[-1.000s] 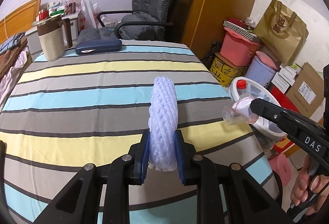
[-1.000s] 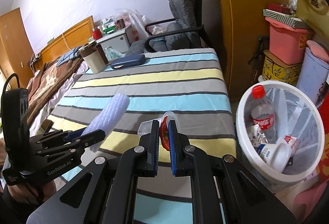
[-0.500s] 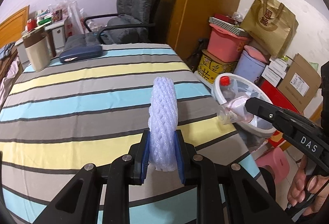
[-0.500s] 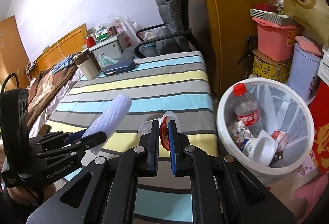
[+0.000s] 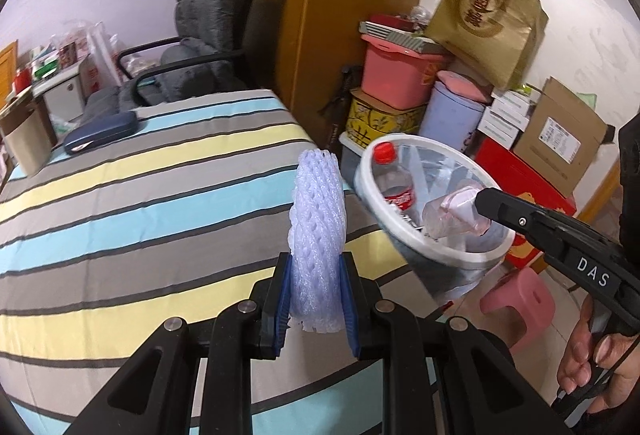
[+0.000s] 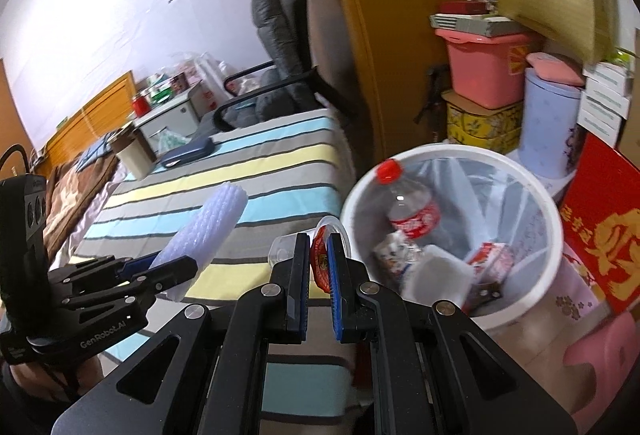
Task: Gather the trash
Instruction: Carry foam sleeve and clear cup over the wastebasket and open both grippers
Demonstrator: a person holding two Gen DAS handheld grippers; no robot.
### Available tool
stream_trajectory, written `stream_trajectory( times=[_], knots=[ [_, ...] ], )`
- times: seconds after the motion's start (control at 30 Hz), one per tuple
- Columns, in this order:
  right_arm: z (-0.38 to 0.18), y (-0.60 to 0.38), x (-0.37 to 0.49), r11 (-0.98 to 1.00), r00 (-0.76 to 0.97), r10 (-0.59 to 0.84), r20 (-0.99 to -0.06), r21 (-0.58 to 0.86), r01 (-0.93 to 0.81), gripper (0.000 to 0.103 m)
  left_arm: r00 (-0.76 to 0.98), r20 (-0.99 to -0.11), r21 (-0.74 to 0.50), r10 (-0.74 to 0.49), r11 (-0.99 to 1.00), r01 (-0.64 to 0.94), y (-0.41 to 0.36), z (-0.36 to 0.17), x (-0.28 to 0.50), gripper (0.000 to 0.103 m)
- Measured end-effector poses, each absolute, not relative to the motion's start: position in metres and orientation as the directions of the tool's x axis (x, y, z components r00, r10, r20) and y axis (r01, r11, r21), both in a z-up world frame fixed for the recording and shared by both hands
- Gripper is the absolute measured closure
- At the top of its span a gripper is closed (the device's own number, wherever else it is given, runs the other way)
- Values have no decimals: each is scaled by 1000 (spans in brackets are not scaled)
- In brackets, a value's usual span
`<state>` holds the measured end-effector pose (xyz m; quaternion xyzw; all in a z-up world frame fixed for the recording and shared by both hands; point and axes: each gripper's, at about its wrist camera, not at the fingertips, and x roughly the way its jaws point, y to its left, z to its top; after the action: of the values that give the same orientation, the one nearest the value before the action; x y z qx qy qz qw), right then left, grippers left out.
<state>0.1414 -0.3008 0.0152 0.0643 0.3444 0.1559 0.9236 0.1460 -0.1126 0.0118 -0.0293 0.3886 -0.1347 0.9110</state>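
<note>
Both hands are loaded, nothing dropped yet. The left gripper (image 5: 316, 289) has its jaws clenched on a foam net sleeve (image 5: 318, 231) held upright above the striped surface (image 5: 140, 195). The right gripper (image 6: 319, 277) pinches a clear plastic cup (image 6: 320, 235) with a red label — possibly a snack cup, the view is poor — near the rim of the white trash bin (image 6: 452, 155). The bin already holds a bottle (image 6: 408, 207) and wrappers. Farther off, a blue case (image 5: 100, 131) lies on the surface, a grey chair (image 5: 200, 47) beyond. Nothing blocks the bin.
</note>
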Motion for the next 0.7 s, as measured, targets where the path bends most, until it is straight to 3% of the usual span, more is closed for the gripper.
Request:
stream_trajectory(
  times=[0.7],
  knots=[
    [1, -372, 149, 967, 747, 201, -633, 252, -46, 92, 576, -715, -190, -395, 904, 383, -200, 5, 198, 80]
  ],
)
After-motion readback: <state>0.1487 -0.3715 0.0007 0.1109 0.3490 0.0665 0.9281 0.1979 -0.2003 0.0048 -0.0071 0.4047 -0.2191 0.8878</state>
